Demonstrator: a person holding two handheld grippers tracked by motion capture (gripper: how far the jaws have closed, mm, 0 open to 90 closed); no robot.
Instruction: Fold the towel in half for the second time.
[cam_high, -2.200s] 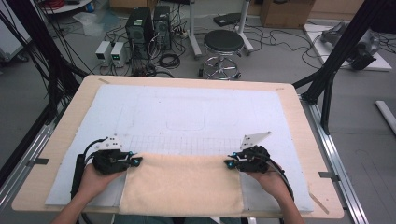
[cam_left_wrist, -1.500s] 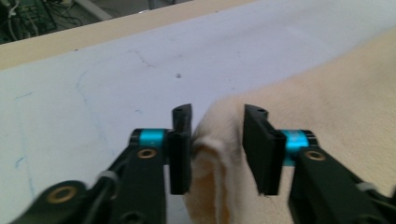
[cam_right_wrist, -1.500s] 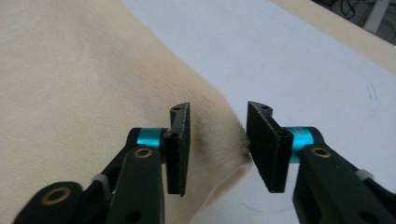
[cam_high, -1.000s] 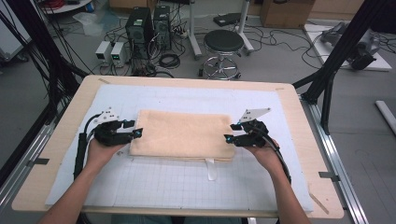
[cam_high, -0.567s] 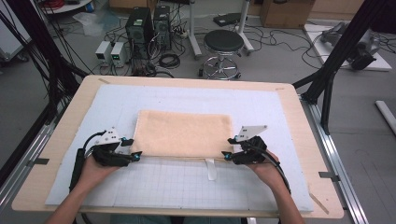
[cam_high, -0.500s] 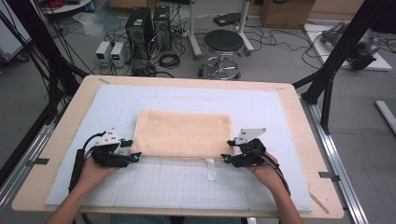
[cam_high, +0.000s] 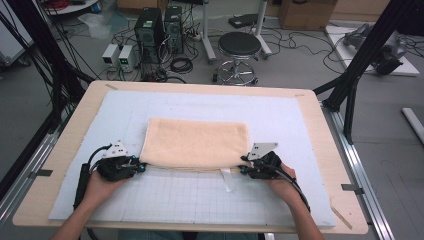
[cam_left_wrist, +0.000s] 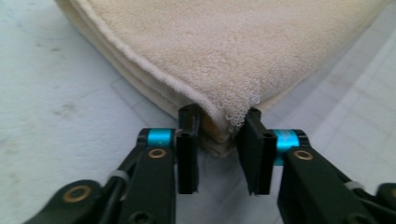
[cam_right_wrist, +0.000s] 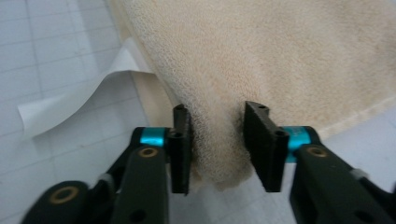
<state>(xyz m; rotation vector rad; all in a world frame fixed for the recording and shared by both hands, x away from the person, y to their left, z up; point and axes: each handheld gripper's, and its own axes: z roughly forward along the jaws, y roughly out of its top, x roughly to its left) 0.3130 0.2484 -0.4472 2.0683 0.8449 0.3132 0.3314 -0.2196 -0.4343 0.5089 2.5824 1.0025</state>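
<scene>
Now both grippers are down at the near corners of the towel (cam_high: 196, 143), which lies folded in half across the middle of the pale mat (cam_high: 320, 130) on the wooden table (cam_high: 60, 165). One fold looks done: the cloth shows as a neat doubled rectangle, its layered edges stacked along the near side.

Left gripper (cam_high: 134, 165) first. In the left gripper view its jaws have just been closing, and the towel's near left corner (cam_left_wrist: 224, 126) sits right between them, terry loops bunched against the right-hand pad. It reads as a pinch on all the layers, though a sliver of gap on the left pad leaves a little doubt.

Over to the right gripper (cam_high: 246, 169). Same story: jaws just been closing, and in the right gripper view the near right corner (cam_right_wrist: 217, 140) is squeezed between the pads, the fabric bulging out below them. That one looks firmly clamped.

A white tag (cam_right_wrist: 74, 100) curls out from under the towel's edge beside the right gripper, lying flat on the gridded mat.

So where are we? By my reckoning about halfway. The first fold is in and both corners are gripped. What is left, I judge, is to carry these corners over for a second fold, lay them down square and let go. The stacked layers could slip apart if either pinch is shallow.
</scene>
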